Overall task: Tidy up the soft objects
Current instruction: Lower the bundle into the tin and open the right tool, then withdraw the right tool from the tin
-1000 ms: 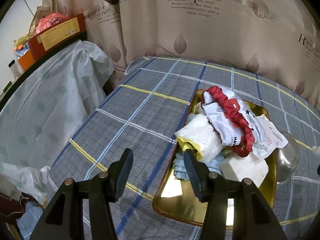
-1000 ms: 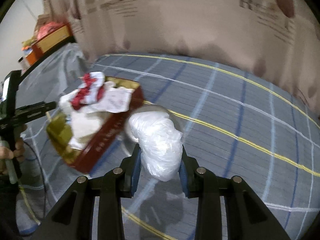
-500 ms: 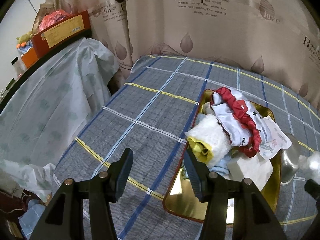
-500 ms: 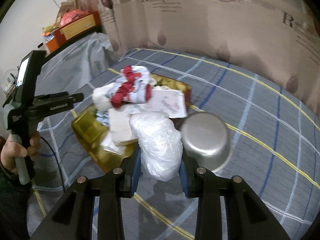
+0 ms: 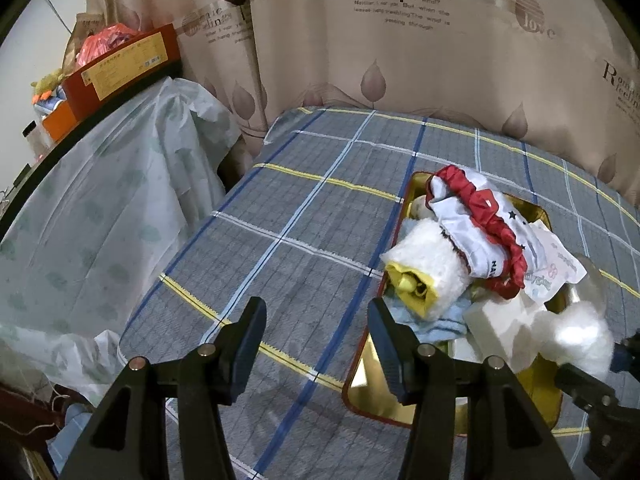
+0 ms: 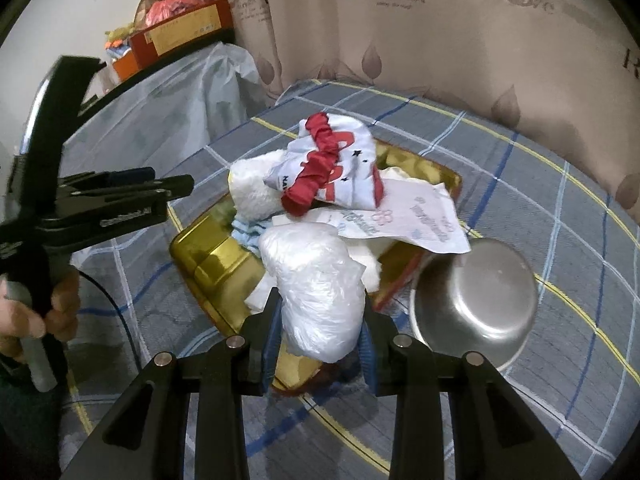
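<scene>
A gold tray (image 5: 372,392) (image 6: 208,256) on the plaid cloth holds a pile of soft things: a white garment with a red ruffle (image 5: 476,216) (image 6: 324,172), a fluffy white roll with a yellow core (image 5: 428,272), a printed tissue pack (image 6: 416,216) and a white block (image 5: 500,324). My right gripper (image 6: 320,320) is shut on a white plastic-wrapped bundle (image 6: 320,292) (image 5: 576,336), held over the tray's near corner. My left gripper (image 5: 316,320) hangs open and empty above the cloth, left of the tray.
A steel bowl (image 6: 476,292) sits upside down against the tray's right side. A beige curtain (image 5: 400,40) backs the table. To the left a plastic-covered surface (image 5: 100,200) carries an orange box (image 5: 124,64). A hand (image 6: 36,316) grips the left gripper's handle.
My right gripper has carried the white bundle leftward from the open cloth to above the tray. The bundle now shows at the right edge of the left wrist view. The left gripper barely moved.
</scene>
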Action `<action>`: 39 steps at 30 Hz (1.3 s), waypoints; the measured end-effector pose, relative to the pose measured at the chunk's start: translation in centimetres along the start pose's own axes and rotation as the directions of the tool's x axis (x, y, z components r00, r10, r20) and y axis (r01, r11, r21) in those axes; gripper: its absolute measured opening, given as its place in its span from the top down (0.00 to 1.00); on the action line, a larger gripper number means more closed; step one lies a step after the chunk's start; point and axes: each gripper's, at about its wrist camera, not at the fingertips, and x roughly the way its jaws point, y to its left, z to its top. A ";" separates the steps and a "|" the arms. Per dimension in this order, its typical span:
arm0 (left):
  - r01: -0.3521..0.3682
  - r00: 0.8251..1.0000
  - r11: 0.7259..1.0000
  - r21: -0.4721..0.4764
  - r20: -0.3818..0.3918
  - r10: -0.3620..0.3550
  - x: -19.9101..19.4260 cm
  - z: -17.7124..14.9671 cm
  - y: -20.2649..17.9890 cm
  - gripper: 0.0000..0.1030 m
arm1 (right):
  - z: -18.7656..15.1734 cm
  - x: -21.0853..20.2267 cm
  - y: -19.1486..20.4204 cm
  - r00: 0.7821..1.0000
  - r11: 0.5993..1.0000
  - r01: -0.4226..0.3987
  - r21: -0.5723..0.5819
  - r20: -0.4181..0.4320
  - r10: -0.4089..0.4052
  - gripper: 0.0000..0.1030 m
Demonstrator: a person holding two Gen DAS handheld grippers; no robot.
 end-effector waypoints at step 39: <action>0.053 0.999 0.996 0.066 -0.005 -0.053 -0.8 -2.2 -1.0 0.48 | 1.1 1.3 1.4 0.993 0.996 0.063 0.056 0.092 -0.068 0.28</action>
